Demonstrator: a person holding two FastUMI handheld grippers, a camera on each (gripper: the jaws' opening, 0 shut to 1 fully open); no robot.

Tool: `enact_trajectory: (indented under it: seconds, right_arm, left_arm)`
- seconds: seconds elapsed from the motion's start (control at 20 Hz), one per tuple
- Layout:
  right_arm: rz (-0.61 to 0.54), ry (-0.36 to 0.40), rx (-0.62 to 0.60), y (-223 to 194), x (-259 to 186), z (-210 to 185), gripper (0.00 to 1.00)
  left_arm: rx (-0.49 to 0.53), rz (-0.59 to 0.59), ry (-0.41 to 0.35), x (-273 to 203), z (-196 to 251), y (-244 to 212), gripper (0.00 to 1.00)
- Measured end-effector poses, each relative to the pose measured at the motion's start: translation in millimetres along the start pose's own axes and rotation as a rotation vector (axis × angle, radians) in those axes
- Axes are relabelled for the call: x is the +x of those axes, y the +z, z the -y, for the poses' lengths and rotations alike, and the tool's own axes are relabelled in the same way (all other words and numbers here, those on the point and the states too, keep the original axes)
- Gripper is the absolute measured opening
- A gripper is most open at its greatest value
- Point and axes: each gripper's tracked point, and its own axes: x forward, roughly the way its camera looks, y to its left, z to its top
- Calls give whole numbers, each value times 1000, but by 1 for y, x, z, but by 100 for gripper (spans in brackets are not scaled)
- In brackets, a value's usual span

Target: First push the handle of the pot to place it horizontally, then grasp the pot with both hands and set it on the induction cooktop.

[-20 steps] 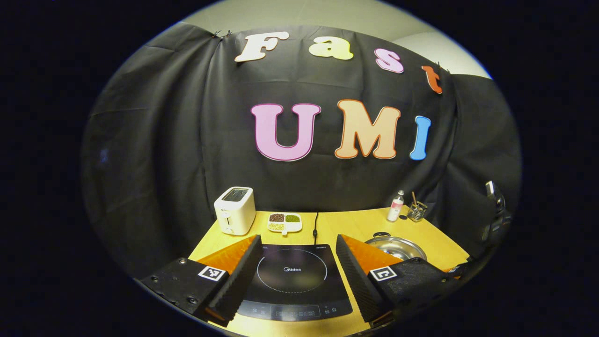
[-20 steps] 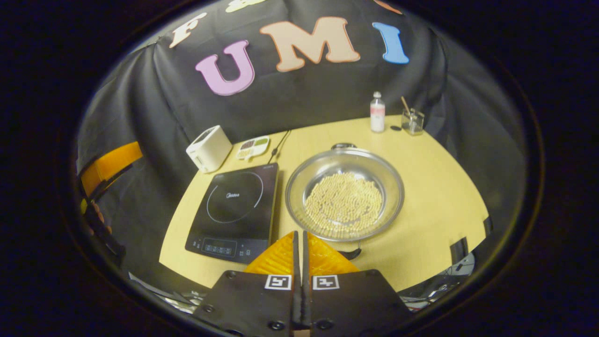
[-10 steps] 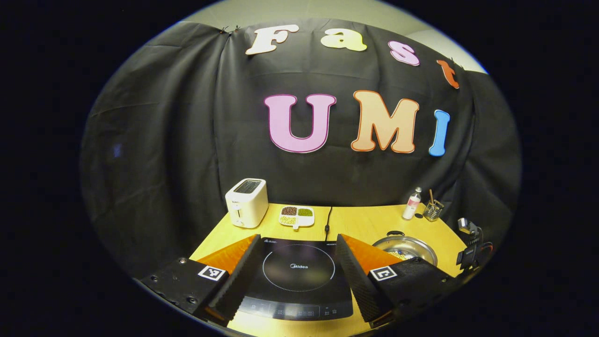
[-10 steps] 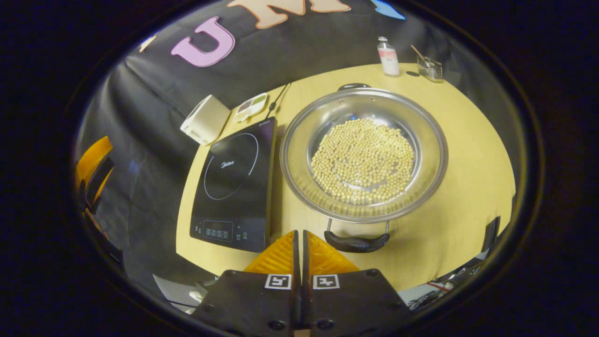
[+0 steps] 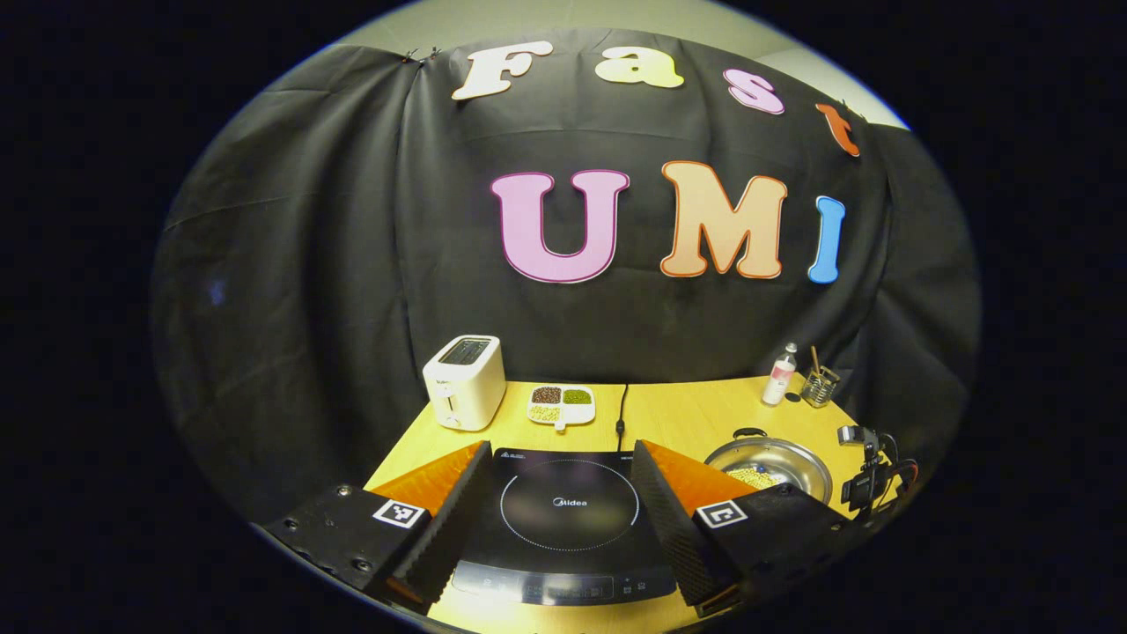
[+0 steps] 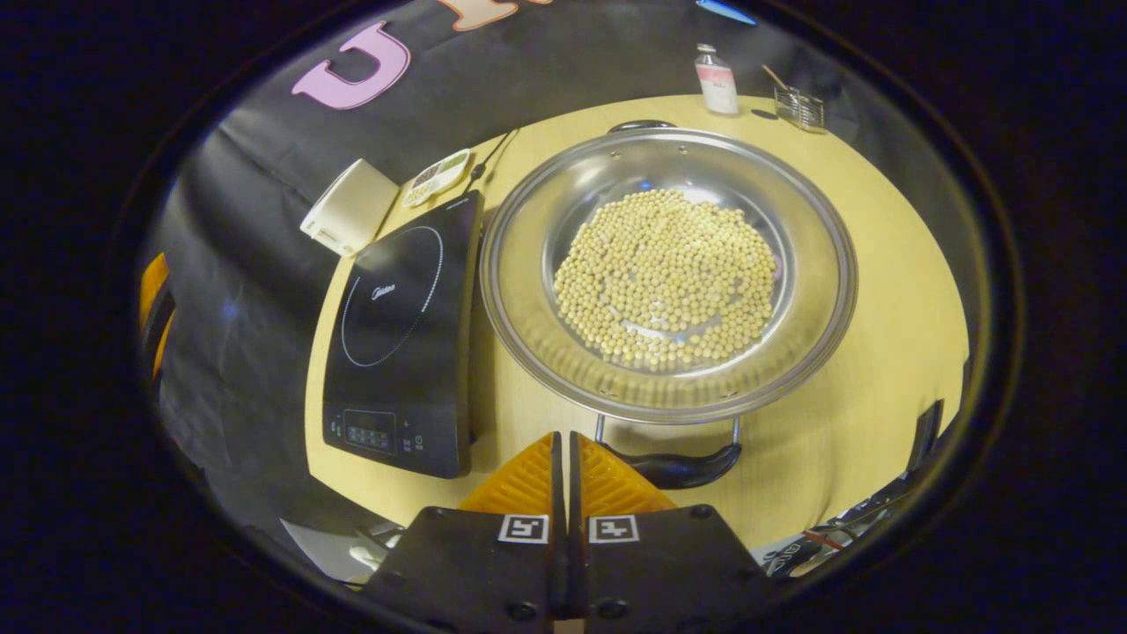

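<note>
A wide, shallow pot of polished steel [image 6: 669,273], round and mirror-bright, sat on the pale wooden surface [image 6: 889,291] with a heap of small, smooth, cream-coloured beans [image 6: 669,277] in its bottom. 2 thin wire struts ran from its near rim to a curved black handle [image 6: 673,465]; a second black handle [image 6: 641,125] showed at the far rim. Just beside the pot lay a flat, glossy black induction cooktop [image 6: 401,326], rectangular, with a thin white ring on its glass.

The right hand-held gripper [image 6: 563,453] had its 2 ribbed fingers pressed together with nothing between them, their tips just beside the near handle's end; I could not tell whether they touched it. The left hand-held gripper [image 5: 559,502] stood with its fingers spread wide over the near part of the cooktop, holding nothing, the pot [image 5: 768,465] well apart from it.
</note>
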Motion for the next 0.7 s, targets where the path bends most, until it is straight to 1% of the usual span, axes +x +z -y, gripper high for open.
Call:
enact_trajectory:
  seconds: [0.2,0.25,0.3,0.4,0.45,0.5,0.7]
  right_arm:
    - [53,-101,15,3,-2,25,3]
    - [59,-130,19,5,-3,34,0]
    - [69,-158,23,8,-6,43,2]
    - [83,-205,24,13,-8,61,3]
    - [81,-227,21,13,-10,70,3]
    - [79,-243,17,15,-11,78,3]
    - [64,-304,-16,25,-15,113,2]
  left_arm:
    - [17,4,-51,2,-1,-1,96]
    - [13,1,-66,3,0,-3,96]
    - [10,-5,-81,5,2,-4,96]
    - [5,-17,-100,9,6,-7,96]
    - [0,-22,-108,10,7,-8,94]
    - [-4,-25,-113,11,9,-8,96]
    - [-6,-40,-104,17,17,-11,96]
